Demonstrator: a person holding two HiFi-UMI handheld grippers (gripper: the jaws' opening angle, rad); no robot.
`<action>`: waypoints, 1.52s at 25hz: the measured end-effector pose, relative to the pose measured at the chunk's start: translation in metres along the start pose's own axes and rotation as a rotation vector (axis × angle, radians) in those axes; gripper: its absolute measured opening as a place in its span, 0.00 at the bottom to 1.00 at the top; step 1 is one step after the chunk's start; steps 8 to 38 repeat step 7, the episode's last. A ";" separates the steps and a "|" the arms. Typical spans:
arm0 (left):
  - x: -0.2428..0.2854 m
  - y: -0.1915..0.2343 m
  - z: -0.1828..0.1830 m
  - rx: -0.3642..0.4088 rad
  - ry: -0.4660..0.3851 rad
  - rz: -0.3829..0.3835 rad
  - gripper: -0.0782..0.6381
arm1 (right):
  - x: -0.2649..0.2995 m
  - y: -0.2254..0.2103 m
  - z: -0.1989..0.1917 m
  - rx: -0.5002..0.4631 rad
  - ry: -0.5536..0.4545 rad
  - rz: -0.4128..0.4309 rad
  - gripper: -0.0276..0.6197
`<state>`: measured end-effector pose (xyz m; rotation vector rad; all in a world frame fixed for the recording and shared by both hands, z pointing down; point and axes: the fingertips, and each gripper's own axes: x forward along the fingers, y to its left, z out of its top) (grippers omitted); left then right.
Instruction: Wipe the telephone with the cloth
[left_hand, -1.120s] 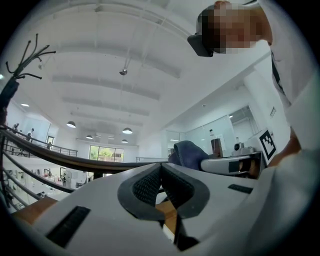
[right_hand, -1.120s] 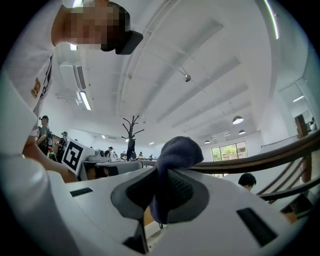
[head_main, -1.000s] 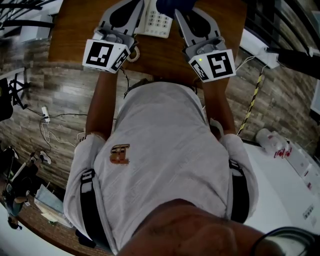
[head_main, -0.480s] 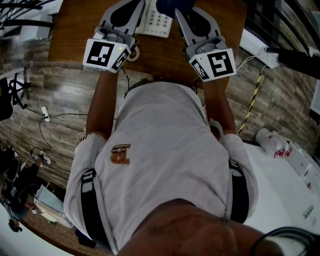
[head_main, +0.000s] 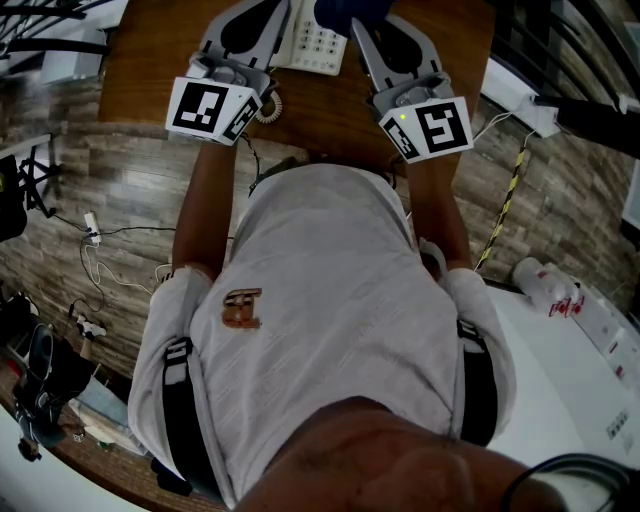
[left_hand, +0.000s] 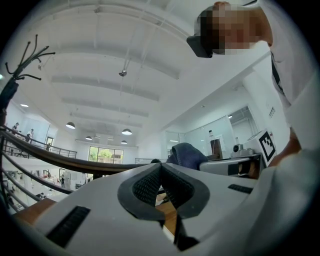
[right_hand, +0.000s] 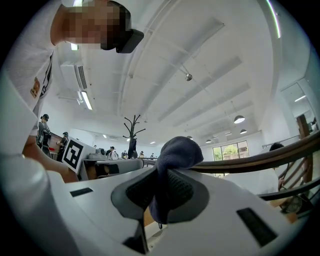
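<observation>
While the head camera looked steeply down, the person's pale grey shirt (head_main: 330, 330) took up most of the frame, with a grey-brown plank floor (head_main: 120, 190) to either side. Beyond the shirt lay a brown wooden surface (head_main: 330, 110), and both arms reached out over it.

Left claw (left_hand: 160, 170): grey body, black ribbed pads. The pad tips met with nothing between them, and a narrow gap showed only lower down near the body. Its black-and-white marker cube (head_main: 212, 110) sat over the near edge of the surface.

Right claw (right_hand: 160, 192): jaws closed on a dark blue cloth (right_hand: 175, 150). The cloth was pinched between the black pads, bunched into a rounded fold above the tips, with a short tail hanging below. Its marker cube (head_main: 430, 128) sat at the right, level with the left one.

A white push-button telephone (head_main: 312, 40) lay on the surface between the two claws, keypad up, cut off by the top edge of the head view. There the cloth showed just beside the telephone's far right corner. Contact between the two could not be determined.

A coiled beige cord (head_main: 266, 108) lay on the surface, just beside the left marker cube.
</observation>
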<state>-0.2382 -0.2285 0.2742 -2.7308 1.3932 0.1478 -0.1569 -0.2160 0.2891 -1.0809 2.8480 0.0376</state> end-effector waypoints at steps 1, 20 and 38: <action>0.000 0.000 0.000 0.001 0.000 0.000 0.13 | 0.000 0.000 0.000 0.000 0.000 0.000 0.14; -0.004 -0.002 0.000 0.003 0.001 0.000 0.13 | -0.003 0.004 0.000 -0.001 0.003 0.000 0.14; -0.004 -0.002 0.000 0.003 0.001 0.000 0.13 | -0.003 0.004 0.000 -0.001 0.003 0.000 0.14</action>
